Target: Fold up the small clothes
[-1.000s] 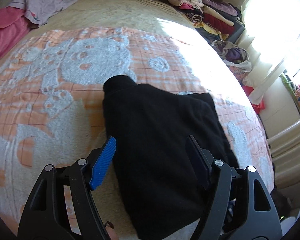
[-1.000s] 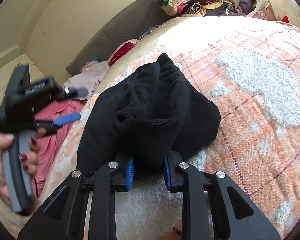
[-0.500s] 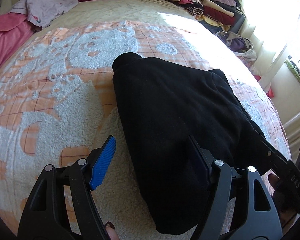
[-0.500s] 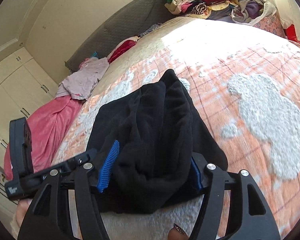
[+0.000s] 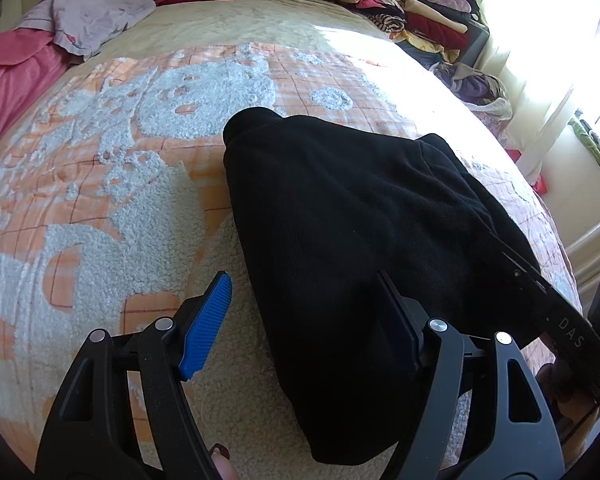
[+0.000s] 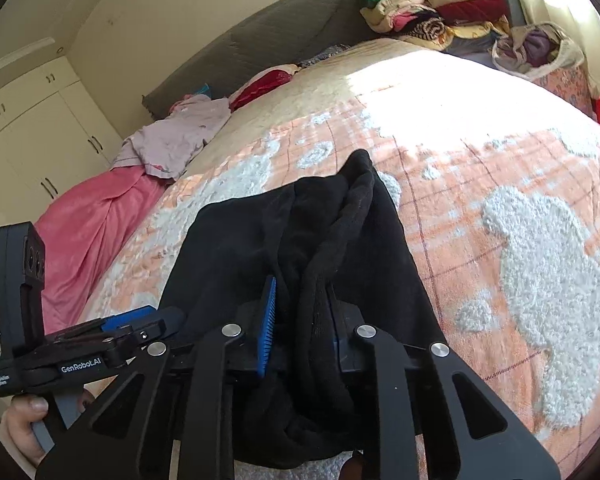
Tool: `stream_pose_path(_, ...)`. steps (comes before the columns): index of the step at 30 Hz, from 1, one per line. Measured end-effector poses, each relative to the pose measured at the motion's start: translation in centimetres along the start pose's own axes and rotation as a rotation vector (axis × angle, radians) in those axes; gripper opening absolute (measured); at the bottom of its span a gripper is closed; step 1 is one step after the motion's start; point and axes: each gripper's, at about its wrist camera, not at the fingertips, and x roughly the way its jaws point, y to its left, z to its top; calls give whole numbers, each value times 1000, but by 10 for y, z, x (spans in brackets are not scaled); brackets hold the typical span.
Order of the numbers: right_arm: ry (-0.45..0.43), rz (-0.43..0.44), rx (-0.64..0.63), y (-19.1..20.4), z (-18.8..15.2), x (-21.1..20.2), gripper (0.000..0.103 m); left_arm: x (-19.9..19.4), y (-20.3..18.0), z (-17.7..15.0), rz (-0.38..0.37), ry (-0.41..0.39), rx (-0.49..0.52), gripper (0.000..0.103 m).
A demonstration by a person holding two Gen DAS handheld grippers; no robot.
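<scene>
- Lying on the orange and white bedspread (image 5: 100,184) is the black garment (image 5: 340,216), folded lengthwise, its narrow end towards the pillows
- right gripper (image 6: 304,316): its jaws have just been closing, and the blue pads now pinch a bunched fold at the near edge of the garment
- left gripper (image 5: 304,320): jaws wide; one finger is over the bedspread, the other over the black cloth, perhaps touching it, not gripping
- folded clothes (image 5: 404,4) are stacked at the far corner
</scene>
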Motion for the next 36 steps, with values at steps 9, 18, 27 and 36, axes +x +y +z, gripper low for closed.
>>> stream_pose_path(9, 28, -86, -78, -11, 9, 6, 18, 0, -19, -7, -9, 5, 36, 66)
stream_pose_path(18, 29, -83, 68, -41, -12, 9, 29, 8, -22, -17, -3, 11, 54, 72)
stream_pose_path(27, 12, -83, 81, -27, -25, -27, 51, 3, -19, -20, -8, 8, 58, 72)
stream_pose_path(36, 29, -107, 36, -21, -38, -41, 24, -7, -18, -34, -19, -11, 61, 72)
